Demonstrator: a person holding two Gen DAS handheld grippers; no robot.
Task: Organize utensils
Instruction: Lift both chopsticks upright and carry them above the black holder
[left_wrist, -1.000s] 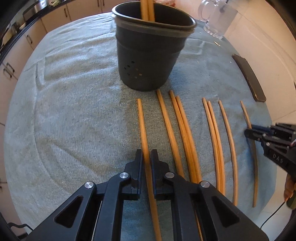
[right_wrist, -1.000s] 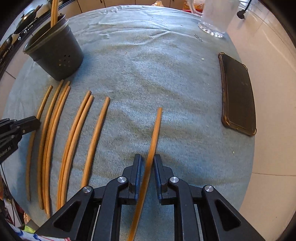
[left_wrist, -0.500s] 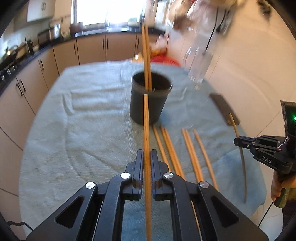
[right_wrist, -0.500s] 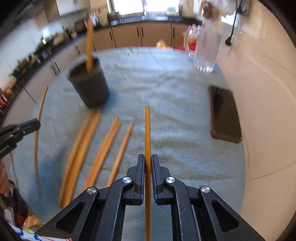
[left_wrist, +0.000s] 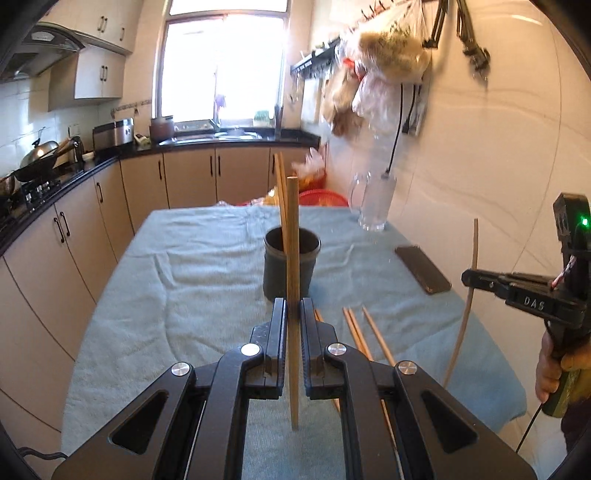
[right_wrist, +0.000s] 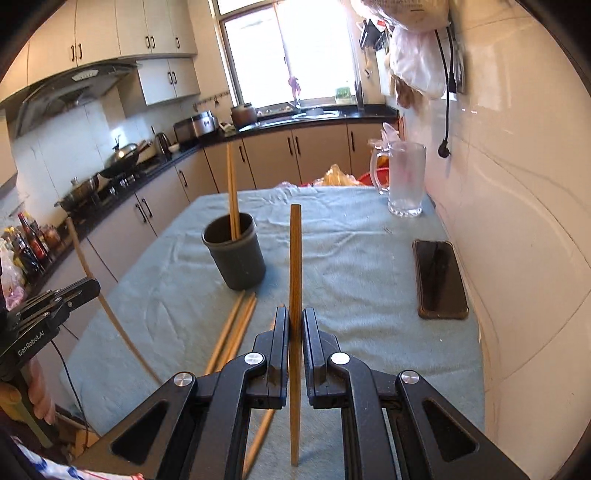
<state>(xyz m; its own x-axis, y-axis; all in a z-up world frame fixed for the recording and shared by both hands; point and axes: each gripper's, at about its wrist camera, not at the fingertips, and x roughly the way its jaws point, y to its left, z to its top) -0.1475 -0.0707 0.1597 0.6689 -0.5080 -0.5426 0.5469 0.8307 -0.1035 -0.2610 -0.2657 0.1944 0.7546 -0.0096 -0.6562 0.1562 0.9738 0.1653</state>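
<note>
Counter under pale blue-green towel (left_wrist: 192, 280) carried dark round plastic holder (left_wrist: 291, 266), already two sticks inside. Left gripper (left_wrist: 293, 314) jaws clamped wooden chopstick (left_wrist: 293, 236); right gripper (right_wrist: 295, 321) likewise, second wooden chopstick (right_wrist: 295, 258). Advice was: tip each down over holder mouth, release one at a time.

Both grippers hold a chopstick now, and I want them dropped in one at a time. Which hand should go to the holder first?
Left, probably. Its chopstick lines up with the holder straight ahead; in the right view the holder sits off to the left of that chopstick.
</note>
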